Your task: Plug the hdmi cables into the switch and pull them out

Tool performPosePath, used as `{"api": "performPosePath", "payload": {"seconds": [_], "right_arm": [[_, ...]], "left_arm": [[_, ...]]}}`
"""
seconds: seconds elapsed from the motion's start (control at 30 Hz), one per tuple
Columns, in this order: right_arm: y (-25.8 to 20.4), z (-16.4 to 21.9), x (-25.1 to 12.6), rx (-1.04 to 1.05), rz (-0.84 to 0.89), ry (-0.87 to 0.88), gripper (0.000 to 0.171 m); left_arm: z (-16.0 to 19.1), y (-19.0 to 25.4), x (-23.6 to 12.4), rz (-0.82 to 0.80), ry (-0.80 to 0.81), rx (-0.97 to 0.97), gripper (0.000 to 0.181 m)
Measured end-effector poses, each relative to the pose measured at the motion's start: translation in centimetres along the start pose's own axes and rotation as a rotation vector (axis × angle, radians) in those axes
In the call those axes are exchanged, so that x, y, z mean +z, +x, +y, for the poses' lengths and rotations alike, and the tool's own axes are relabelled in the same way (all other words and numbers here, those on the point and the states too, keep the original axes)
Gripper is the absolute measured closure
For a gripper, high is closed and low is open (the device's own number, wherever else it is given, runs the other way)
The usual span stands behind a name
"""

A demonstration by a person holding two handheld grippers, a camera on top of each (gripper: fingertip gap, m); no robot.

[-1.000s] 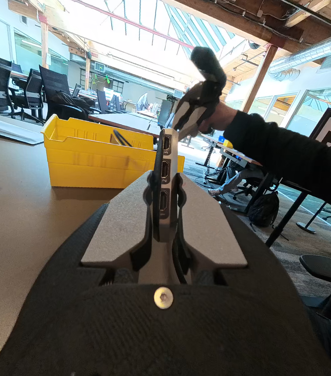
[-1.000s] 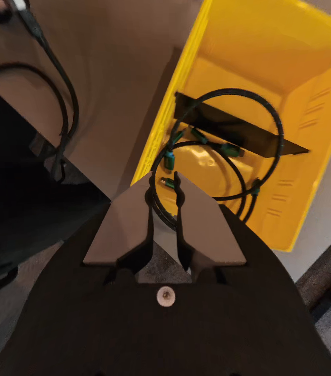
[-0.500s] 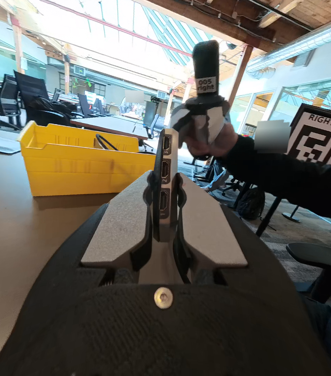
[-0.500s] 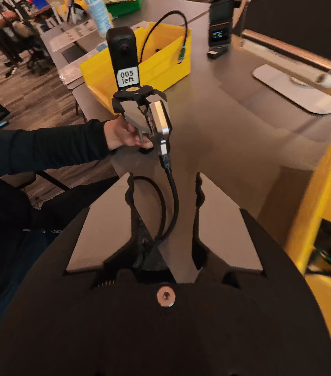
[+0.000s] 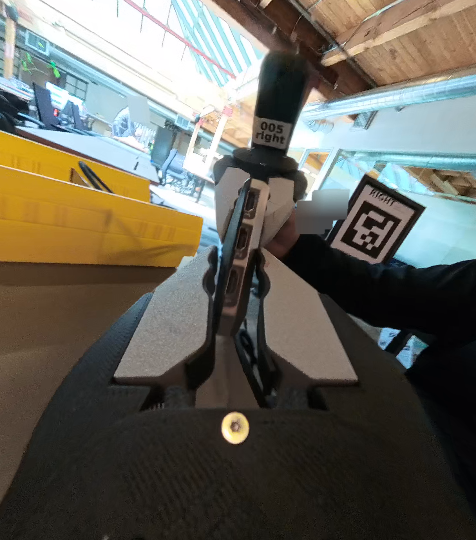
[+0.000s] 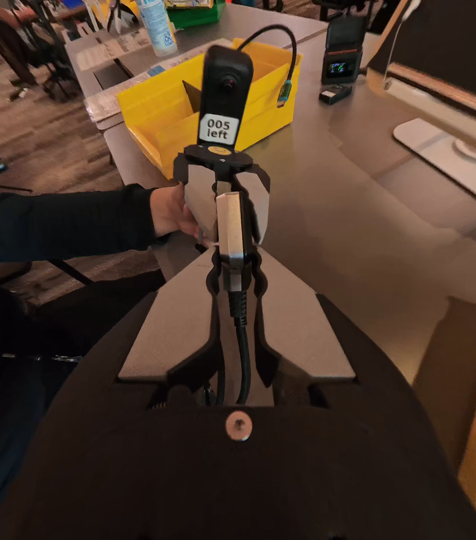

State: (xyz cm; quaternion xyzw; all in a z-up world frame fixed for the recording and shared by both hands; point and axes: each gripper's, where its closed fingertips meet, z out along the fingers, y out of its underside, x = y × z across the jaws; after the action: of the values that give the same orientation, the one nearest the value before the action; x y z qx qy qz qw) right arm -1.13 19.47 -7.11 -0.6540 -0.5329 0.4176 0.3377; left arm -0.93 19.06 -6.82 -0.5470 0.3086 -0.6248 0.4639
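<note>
My left gripper [image 5: 232, 263] is clamped on the silver HDMI switch [image 5: 238, 257], holding it upright between both fingers. Its long axis runs straight up the left wrist view, with 3 empty ports stacked along the edge that faces me.

My right gripper [image 6: 235, 264] faces it head on from the far side. Its fingers stand narrow around the plug [image 6: 233, 282] of a black HDMI cable [image 6: 244, 350], which sits seated in the switch's opposite end. I cannot tell whether the pads actually press the plug or only flank it. The cable runs from the plug back toward me between the fingers.

So the plug lies directly ahead of the right gripper, in line with the switch's long axis. I judge that any pull must go straight back along that line while the left gripper holds firm.

Farther out, a yellow bin [image 6: 263, 96] stands on the table [image 6: 347, 233] beyond the left gripper, with another cable [image 6: 285, 52] arching over its rim. A second yellow bin [image 5: 84, 222] shows to the left in the left wrist view.
</note>
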Motion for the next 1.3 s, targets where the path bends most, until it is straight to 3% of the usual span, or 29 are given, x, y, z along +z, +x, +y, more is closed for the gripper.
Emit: {"api": "performPosePath", "payload": {"seconds": [0.07,0.2,0.3,0.37,0.43,0.6,0.77,1.0,1.13,1.3], "right_arm": [[-1.2,-1.0,-1.6,-0.029,0.016,0.006,0.153],[-4.3,-2.9,-5.0,-0.024,-0.063,0.0,0.153],[-8.5,-4.1,-7.0,0.049,-0.268,-0.035,0.153],[-10.1,-5.6,-8.3,0.047,-0.291,-0.012,0.152],[-11.1,-8.5,-10.3,0.005,-0.267,0.055,0.153],[-5.7,-18.8,-16.6,-0.122,0.09,0.157,0.153],[1.2,-28.8,-23.7,-0.19,0.426,0.271,0.154],[7.0,-38.2,-32.4,-0.365,0.821,0.506,0.153],[11.0,-37.7,-33.0,-0.394,0.891,0.559,0.153],[18.4,-29.6,-29.1,-0.22,0.836,0.398,0.153]], "left_arm": [[-1.0,1.1,-0.3,0.072,0.059,-0.027,0.147],[-2.5,4.5,-1.0,0.27,0.137,-0.037,0.142],[-3.3,5.6,-1.7,0.341,0.192,-0.046,0.157],[-4.6,5.4,-2.8,0.364,0.275,-0.083,0.16],[-5.1,3.1,-3.1,0.242,0.317,-0.1,0.173],[-3.9,-0.3,-2.9,0.022,0.275,-0.06,0.181],[-4.0,-2.0,-3.6,-0.058,0.289,-0.076,0.181],[-3.4,-3.3,-3.5,-0.117,0.257,-0.089,0.181],[-2.9,-3.4,-3.0,-0.109,0.227,-0.096,0.181],[-2.8,-3.4,-2.8,-0.104,0.216,-0.103,0.181]]}}
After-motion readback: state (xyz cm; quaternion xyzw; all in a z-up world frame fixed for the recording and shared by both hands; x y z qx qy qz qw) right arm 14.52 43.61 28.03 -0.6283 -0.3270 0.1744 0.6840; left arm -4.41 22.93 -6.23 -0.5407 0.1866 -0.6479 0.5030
